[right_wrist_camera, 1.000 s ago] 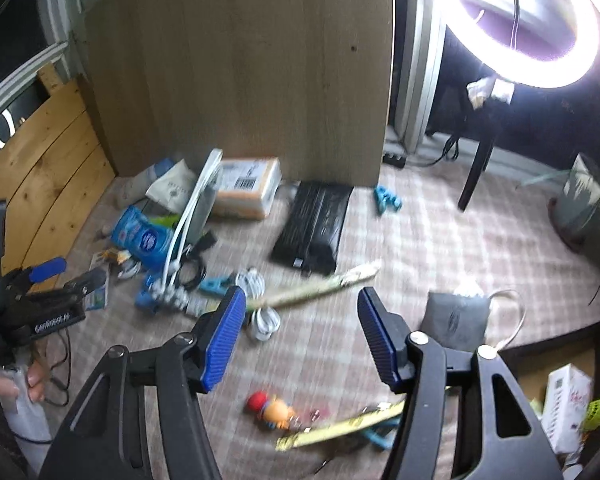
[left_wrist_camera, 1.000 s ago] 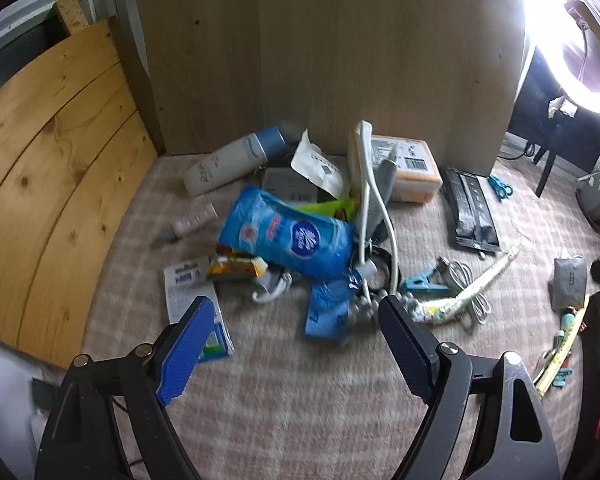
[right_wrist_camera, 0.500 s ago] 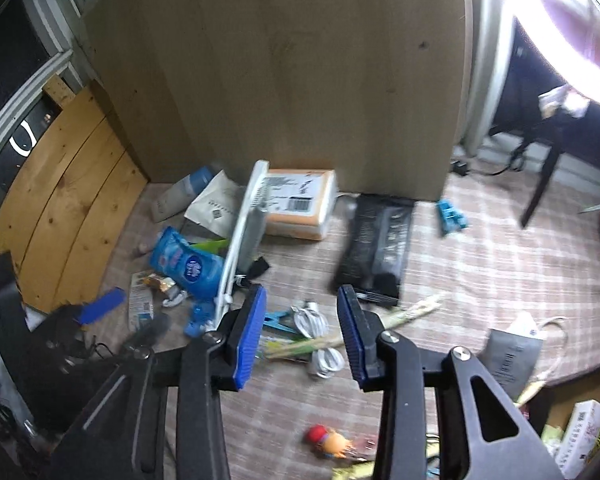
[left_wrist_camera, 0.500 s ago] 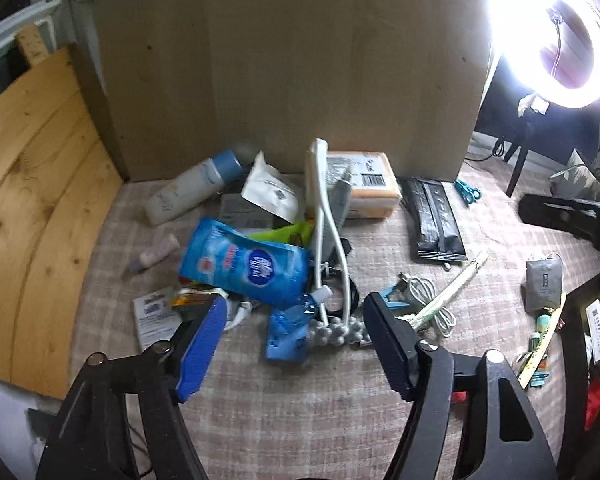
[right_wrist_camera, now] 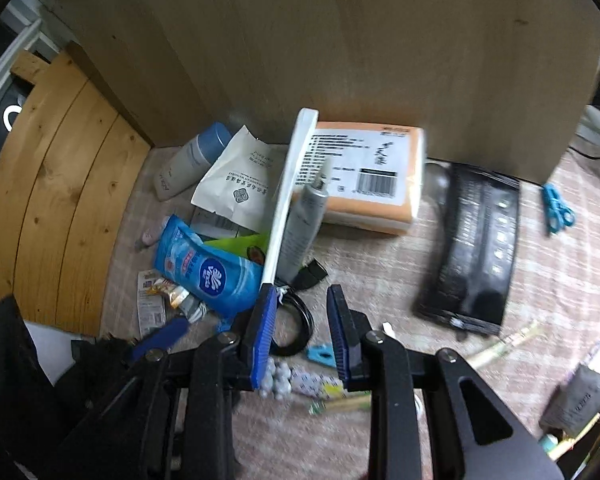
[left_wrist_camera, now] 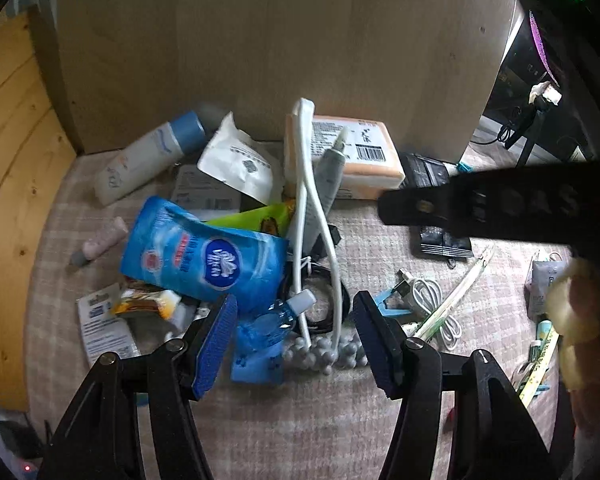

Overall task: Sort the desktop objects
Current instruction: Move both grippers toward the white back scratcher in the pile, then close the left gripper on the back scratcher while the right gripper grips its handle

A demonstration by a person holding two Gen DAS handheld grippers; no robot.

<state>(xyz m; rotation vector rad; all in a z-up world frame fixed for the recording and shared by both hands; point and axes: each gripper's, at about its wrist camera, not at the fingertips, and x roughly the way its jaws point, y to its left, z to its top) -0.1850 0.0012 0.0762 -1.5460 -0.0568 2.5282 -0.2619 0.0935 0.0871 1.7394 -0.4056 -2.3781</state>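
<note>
A pile of desktop items lies on the checked cloth [left_wrist_camera: 300, 420]. My left gripper [left_wrist_camera: 294, 302] hovers over its near edge with its jaws closing. A small blue bottle [left_wrist_camera: 276, 320] and grey beads [left_wrist_camera: 320, 354] lie below the gap, untouched by the pads. My right gripper [right_wrist_camera: 300, 290] hangs over a black cable loop [right_wrist_camera: 302, 320], jaws closing with nothing pressed between them. Its left fingertip is next to the end of a long white bar [right_wrist_camera: 288, 192]. A blue wipes pack [left_wrist_camera: 208, 256] lies left of both grippers.
A wooden board [right_wrist_camera: 340, 40] stands behind the pile, with wooden planks [left_wrist_camera: 8, 200] at the left. An orange-and-white box [right_wrist_camera: 368, 176], grey tube [right_wrist_camera: 304, 224], white bottle [left_wrist_camera: 148, 156], black pack [right_wrist_camera: 476, 248], white cable [left_wrist_camera: 428, 300] and blue scissors [right_wrist_camera: 556, 208] lie around. The right gripper's body [left_wrist_camera: 500, 208] crosses the left wrist view.
Both grippers have come down and closer to the pile, and their jaws have narrowed. The right gripper has swung left over the pile and now crosses the left wrist view.
</note>
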